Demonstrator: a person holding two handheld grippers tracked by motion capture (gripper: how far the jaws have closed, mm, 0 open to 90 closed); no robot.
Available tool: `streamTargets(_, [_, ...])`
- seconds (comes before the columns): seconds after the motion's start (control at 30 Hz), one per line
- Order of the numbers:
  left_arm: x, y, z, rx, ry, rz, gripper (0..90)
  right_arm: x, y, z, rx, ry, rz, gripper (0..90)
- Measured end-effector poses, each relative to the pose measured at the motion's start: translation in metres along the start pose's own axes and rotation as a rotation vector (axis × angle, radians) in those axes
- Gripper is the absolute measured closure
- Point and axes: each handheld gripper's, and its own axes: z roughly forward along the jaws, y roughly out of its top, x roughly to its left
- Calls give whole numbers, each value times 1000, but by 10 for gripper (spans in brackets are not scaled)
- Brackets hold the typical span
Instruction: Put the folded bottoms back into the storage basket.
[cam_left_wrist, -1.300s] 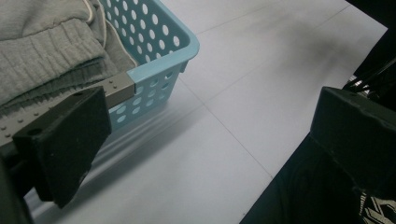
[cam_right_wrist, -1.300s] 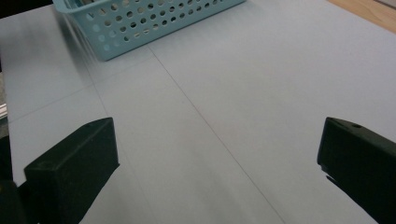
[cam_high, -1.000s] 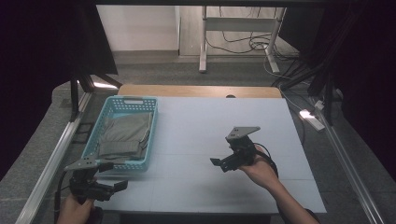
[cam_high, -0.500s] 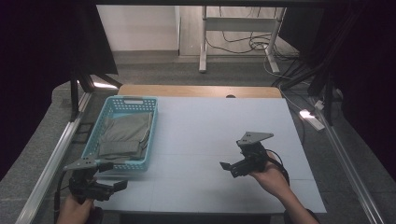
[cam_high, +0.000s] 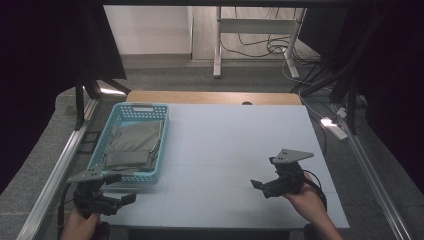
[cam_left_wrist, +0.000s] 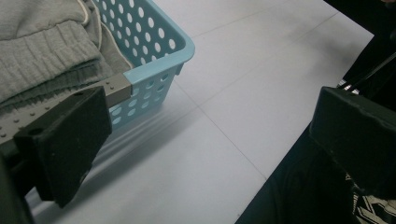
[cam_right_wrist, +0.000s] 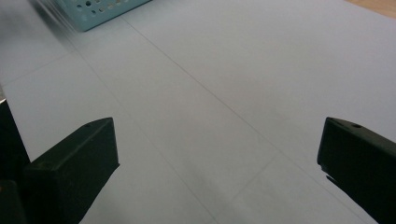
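A light blue plastic basket (cam_high: 113, 125) stands on the left of the pale table and holds folded grey clothing (cam_high: 131, 145). My left gripper (cam_high: 125, 199) hovers open at the table's front left corner, just in front of the basket's near end. In the left gripper view the basket corner (cam_left_wrist: 159, 60) and the grey ribbed fabric (cam_left_wrist: 42, 56) lie close behind the left jaw. My right gripper (cam_high: 260, 187) is open over the front right of the table, pointing left, nothing between its jaws. The right gripper view looks across bare table towards the basket edge (cam_right_wrist: 100, 10).
The pale blue table top (cam_high: 235, 140) has a wooden strip (cam_high: 210, 97) along its far edge. A metal rail (cam_high: 55, 170) runs along the left side. A desk frame and cables (cam_high: 260, 45) stand on the floor behind. A power strip (cam_high: 334, 125) lies to the right.
My right gripper has drawn back towards the front right of the table and a little further right. The left gripper has stayed where it was.
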Motion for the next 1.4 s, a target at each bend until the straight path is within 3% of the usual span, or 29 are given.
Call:
streamTargets(0.87, [1,-1,-1,-12,-1,-11,0,-11,-58,-50,-13,-92,107,0])
streamTargets(1.07, [1,-1,-2,-17,3,-12,0,-13,-64,-63,-40,-106,138,0])
streamTargets(1.27, [0,-1,-3,-25,23,-15,0,-14,-70,-72,-46,-123,156,0])
streamTargets(1.4, [-1,-2,-4,-6,63,-14,0,-14,-72,-76,-35,-135,158,0])
